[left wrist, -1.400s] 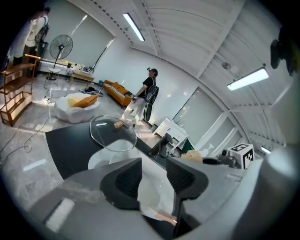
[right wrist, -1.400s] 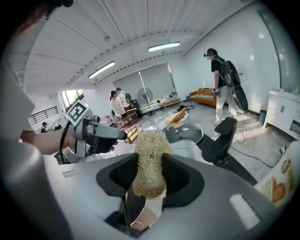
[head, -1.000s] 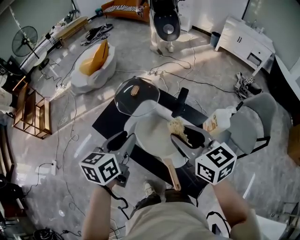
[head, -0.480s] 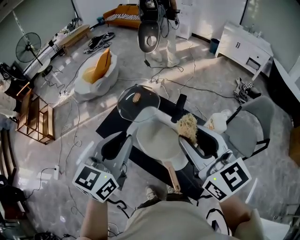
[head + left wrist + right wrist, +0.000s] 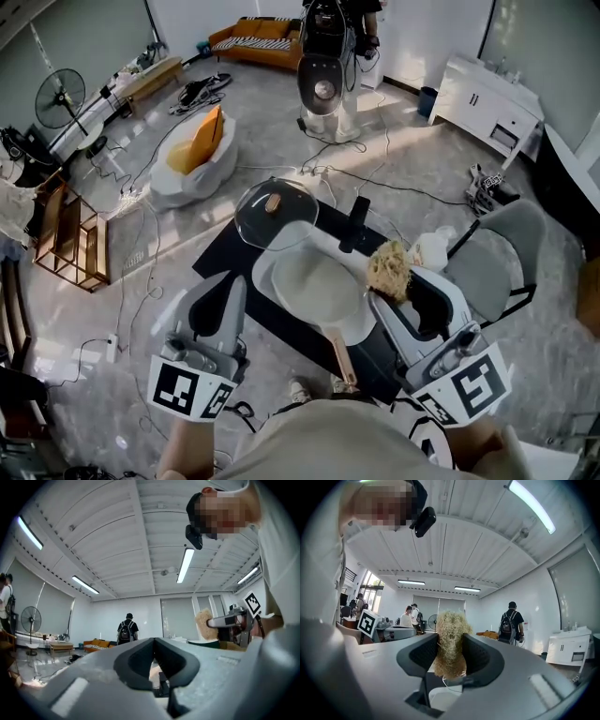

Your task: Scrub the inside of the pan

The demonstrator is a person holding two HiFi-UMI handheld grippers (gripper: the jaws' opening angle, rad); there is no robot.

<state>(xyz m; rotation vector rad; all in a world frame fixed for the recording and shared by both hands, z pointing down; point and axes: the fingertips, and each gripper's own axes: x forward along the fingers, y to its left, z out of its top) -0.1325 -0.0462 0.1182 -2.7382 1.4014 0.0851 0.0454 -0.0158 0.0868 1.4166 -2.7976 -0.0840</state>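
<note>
Both claws have lifted away from the pan (image 5: 317, 281). My left claw (image 5: 217, 289) has just been closing on nothing and is now shut; my right claw (image 5: 401, 289) pinches the scrubber (image 5: 388, 267). The pan sits on the table (image 5: 223, 246) below-left of the scrubber, handle toward me, so the right claw is nearer.

L hand-held gripper (image 5: 223, 284) just closed (empty); R hand-held gripper (image 5: 408, 289) clamped.

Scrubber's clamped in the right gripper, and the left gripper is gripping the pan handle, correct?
Not quite. The right gripper does clamp the scrubber, but the left gripper is shut on nothing, away from the pan handle; the left gripper view and head view show it.
</note>
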